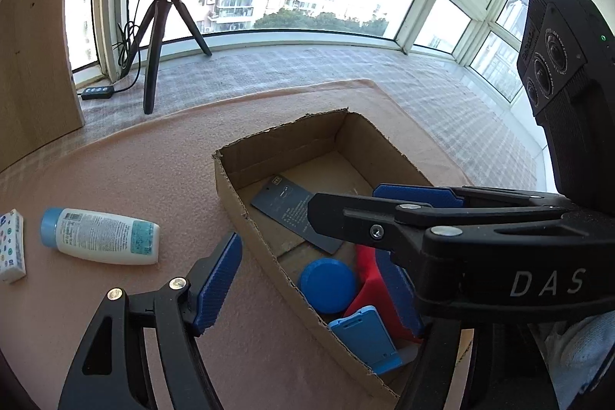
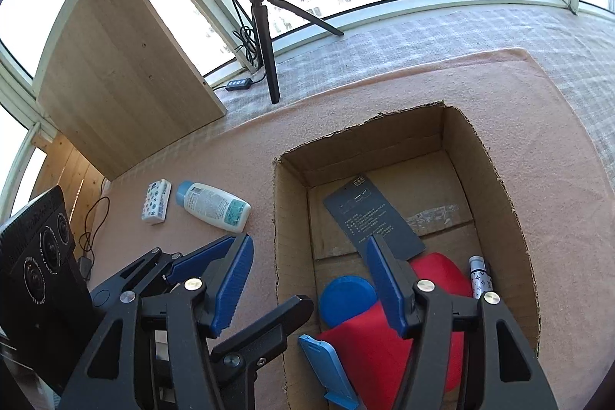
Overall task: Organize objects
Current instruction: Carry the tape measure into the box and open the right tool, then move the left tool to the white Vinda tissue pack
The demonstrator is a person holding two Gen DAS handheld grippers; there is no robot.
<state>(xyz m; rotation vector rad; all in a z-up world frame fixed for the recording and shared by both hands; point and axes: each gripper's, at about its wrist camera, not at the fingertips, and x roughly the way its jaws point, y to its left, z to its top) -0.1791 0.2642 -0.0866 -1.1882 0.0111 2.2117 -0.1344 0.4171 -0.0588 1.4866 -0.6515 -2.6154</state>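
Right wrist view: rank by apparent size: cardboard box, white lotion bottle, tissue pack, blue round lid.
1. cardboard box, by far the largest.
2. white lotion bottle.
3. blue round lid, close to the bottle, and nearer the camera, so unsure.
4. tissue pack.

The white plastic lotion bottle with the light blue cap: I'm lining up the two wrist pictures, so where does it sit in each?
Left wrist view: white plastic lotion bottle with the light blue cap lies on its side at left, on the pink cloth, cap pointing left.
Right wrist view: same bottle lies left of centre, cap toward upper left.
Shared landmark: open brown cardboard box, to the bottle's right in both.
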